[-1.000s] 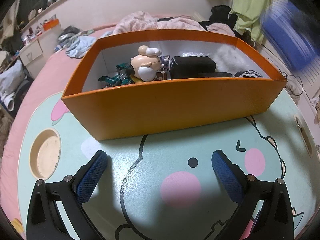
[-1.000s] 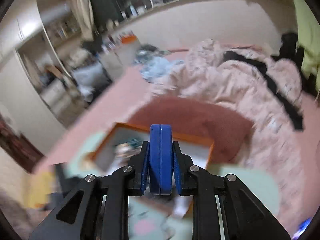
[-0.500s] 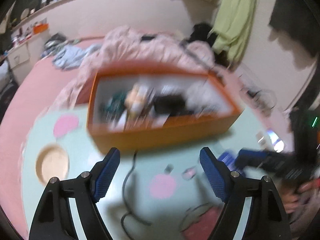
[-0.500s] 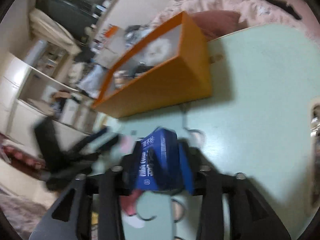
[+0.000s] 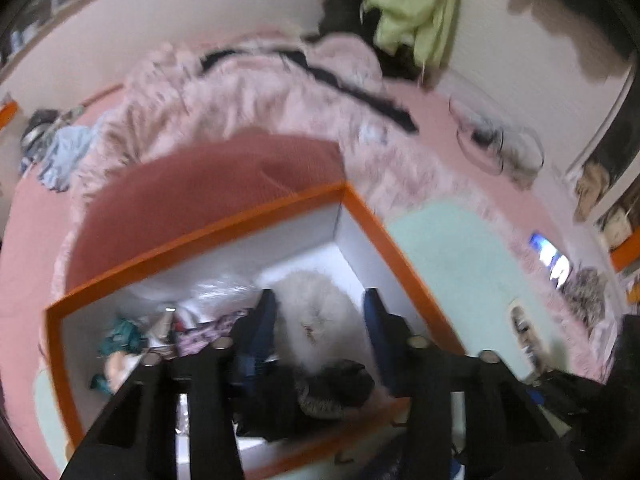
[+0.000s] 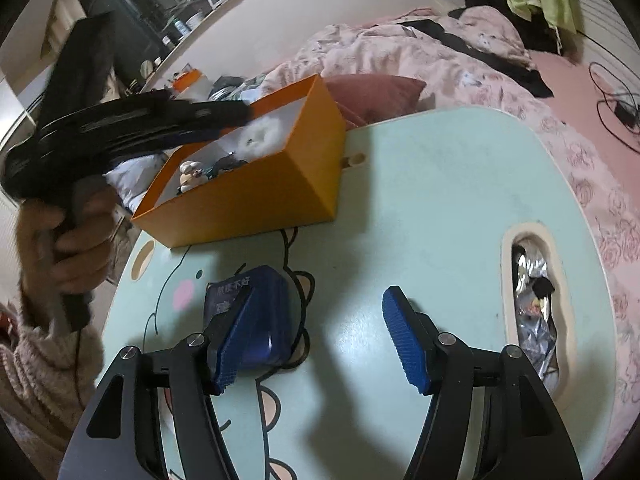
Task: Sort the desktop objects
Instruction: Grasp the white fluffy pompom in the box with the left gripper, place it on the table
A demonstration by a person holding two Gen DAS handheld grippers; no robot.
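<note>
The left gripper (image 5: 318, 322) is seen from its own wrist camera above the open orange box (image 5: 192, 240), its two blue-padded fingers (image 5: 264, 320) parted by a moderate gap with nothing clasped between them; a white fluffy item (image 5: 316, 308) lies in the box directly beneath that gap. Further contents of the box are shown blurred: a teal object (image 5: 122, 336) near the left wall, a purple patterned item (image 5: 208, 330) beside the left finger, and a dark furry item (image 5: 336, 390) close to the near wall. The same gripper is seen from the right wrist camera as a black body (image 6: 132, 124) reaching over the box, held by the person's left hand (image 6: 70, 240) in a knitted sleeve. The orange box (image 6: 256, 192) is shown standing on the far left part of the mint-green cartoon-printed table (image 6: 420, 208), and a small cream figurine (image 6: 190, 172) can be made out inside it. The right gripper (image 6: 316, 330) is held low over the table with its claws spread wide and nothing gripped. A dark blue packet (image 6: 256, 312) with printed characters lies flat on the table, partly hidden behind the left-hand pad; whether pad and packet touch cannot be told. A slot-shaped cut-out (image 6: 534, 308) in the table's right side is shown holding silvery clutter. Behind the table a pink quilt (image 6: 400, 52) is heaped on the bed.
</note>
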